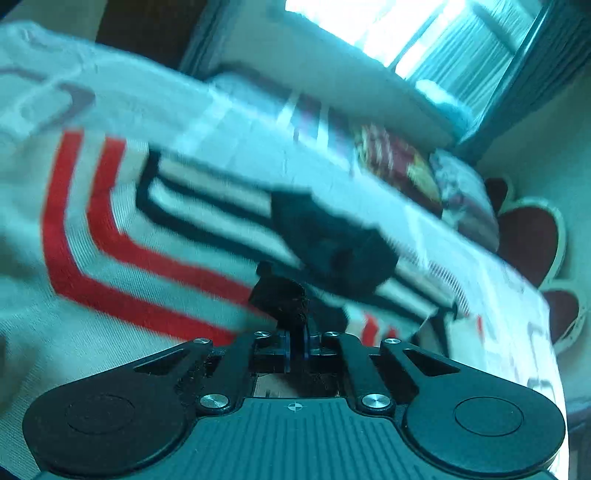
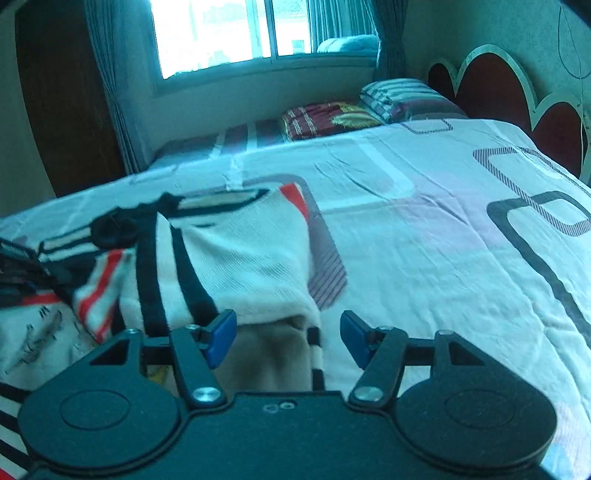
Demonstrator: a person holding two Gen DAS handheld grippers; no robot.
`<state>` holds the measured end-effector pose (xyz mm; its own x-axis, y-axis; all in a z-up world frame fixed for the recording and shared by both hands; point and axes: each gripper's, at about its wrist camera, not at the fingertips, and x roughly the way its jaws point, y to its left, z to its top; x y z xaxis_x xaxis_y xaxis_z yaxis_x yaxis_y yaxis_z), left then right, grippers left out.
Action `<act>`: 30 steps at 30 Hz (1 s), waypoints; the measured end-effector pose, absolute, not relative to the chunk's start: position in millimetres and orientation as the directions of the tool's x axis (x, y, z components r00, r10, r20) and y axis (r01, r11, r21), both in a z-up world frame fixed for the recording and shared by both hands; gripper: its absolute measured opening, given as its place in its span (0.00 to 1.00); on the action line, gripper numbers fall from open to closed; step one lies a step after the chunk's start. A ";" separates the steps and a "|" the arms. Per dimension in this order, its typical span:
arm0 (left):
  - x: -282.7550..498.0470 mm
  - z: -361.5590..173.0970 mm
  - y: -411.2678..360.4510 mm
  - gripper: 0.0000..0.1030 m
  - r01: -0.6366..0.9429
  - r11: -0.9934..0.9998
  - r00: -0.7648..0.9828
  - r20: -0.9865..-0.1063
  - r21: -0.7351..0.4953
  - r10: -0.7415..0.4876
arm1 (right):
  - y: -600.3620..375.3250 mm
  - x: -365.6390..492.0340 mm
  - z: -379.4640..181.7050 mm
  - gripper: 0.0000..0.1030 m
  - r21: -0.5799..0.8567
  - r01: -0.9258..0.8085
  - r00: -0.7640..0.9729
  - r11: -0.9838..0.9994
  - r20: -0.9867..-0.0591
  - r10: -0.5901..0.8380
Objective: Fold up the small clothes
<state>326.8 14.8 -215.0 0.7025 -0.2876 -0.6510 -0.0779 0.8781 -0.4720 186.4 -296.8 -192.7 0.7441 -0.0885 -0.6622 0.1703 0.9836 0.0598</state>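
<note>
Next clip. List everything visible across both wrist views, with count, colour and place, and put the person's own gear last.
garment: one, cream with red and black stripes, on bed, left
bedspread: one, white with grey rectangles, covering bed
pillows: two, one striped grey, one maroon and gold, far edge of bed
headboard: one, dark red, scalloped, right
window: one, bright, far wall
curtains: teal, beside window
left gripper: fingers shut on dark part of garment
right gripper: blue fingers apart, over garment edge

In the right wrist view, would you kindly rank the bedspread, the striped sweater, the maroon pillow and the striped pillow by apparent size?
1. bedspread
2. striped sweater, though nearness to the camera enlarges it
3. maroon pillow and striped pillow: alike, not ranked
</note>
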 end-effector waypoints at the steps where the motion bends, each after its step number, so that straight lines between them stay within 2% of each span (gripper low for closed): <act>1: 324.1 -208.2 18.8 0.06 -0.079 0.877 0.725 -0.631 -0.473 -0.275 | -296.4 185.7 -194.6 0.52 0.049 0.166 0.737 0.985 -0.669 -0.091; 3: 320.5 -197.7 29.0 0.06 -0.086 0.875 0.754 -0.606 -0.476 -0.255 | -294.0 187.5 -197.9 0.47 0.036 0.156 0.730 0.987 -0.677 -0.091; 7: 316.0 -193.4 45.7 0.06 -0.096 0.894 0.763 -0.609 -0.438 -0.216 | -283.7 206.4 -204.4 0.44 -0.043 0.139 0.733 0.989 -0.667 -0.132; 8: 315.1 -195.7 50.4 0.06 -0.110 0.895 0.760 -0.617 -0.432 -0.204 | -283.4 210.3 -203.8 0.35 -0.032 0.135 0.742 0.990 -0.659 -0.123; 9: 314.3 -198.6 54.3 0.06 -0.124 0.896 0.756 -0.625 -0.427 -0.194 | -283.7 212.8 -201.6 0.22 -0.015 0.134 0.754 0.991 -0.648 -0.112; 12: 310.7 -214.3 58.0 0.06 -0.153 0.903 0.732 -0.660 -0.402 -0.169 | -291.7 211.6 -199.0 0.18 0.046 0.172 0.770 0.984 -0.629 -0.105; 15: 302.3 -237.9 48.1 0.06 -0.150 0.918 0.693 -0.702 -0.366 -0.166 | -318.6 206.0 -216.1 0.16 0.144 0.271 0.730 0.952 -0.676 -0.106; 17: 295.9 -237.5 38.0 0.06 -0.116 0.946 0.712 -0.689 -0.303 -0.133 | -320.8 200.9 -219.0 0.16 0.150 0.265 0.735 0.952 -0.671 -0.099; 19: 295.8 -234.0 39.0 0.06 -0.112 0.948 0.700 -0.701 -0.299 -0.138 | -321.6 201.1 -217.1 0.16 0.158 0.269 0.730 0.950 -0.677 -0.095; 21: 288.4 -221.9 42.8 0.06 -0.108 0.949 0.707 -0.694 -0.296 -0.136 | -323.1 200.7 -214.3 0.19 0.170 0.258 0.715 0.951 -0.696 -0.070; 22: 283.6 -215.0 45.2 0.06 -0.100 0.950 0.715 -0.685 -0.295 -0.138 | -324.0 196.4 -210.5 0.22 0.177 0.250 0.716 0.952 -0.696 -0.058; 23: 277.2 -207.7 47.6 0.06 -0.098 0.950 0.722 -0.678 -0.297 -0.137 | -325.3 189.8 -206.4 0.30 0.187 0.245 0.721 0.951 -0.691 -0.050; 25: 269.4 -193.9 48.6 0.08 -0.083 0.951 0.744 -0.653 -0.297 -0.139 | -329.2 176.6 -196.8 0.33 0.205 0.243 0.738 0.948 -0.673 -0.044; 29: 272.1 -176.7 34.4 0.08 -0.032 0.953 0.773 -0.612 -0.300 -0.166 | -335.4 186.3 -177.1 0.61 0.203 0.228 0.776 0.952 -0.628 -0.053; 30: 274.7 -178.8 34.6 0.09 -0.046 0.951 0.763 -0.625 -0.306 -0.164 | -335.7 195.6 -174.9 0.61 0.204 0.218 0.781 0.954 -0.623 -0.045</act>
<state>274.7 34.6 -178.8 0.7630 -0.1642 -0.6252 -0.0463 0.9508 -0.3063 195.6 -335.7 -174.9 0.7806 -0.0452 -0.6235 0.2185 0.9542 0.2043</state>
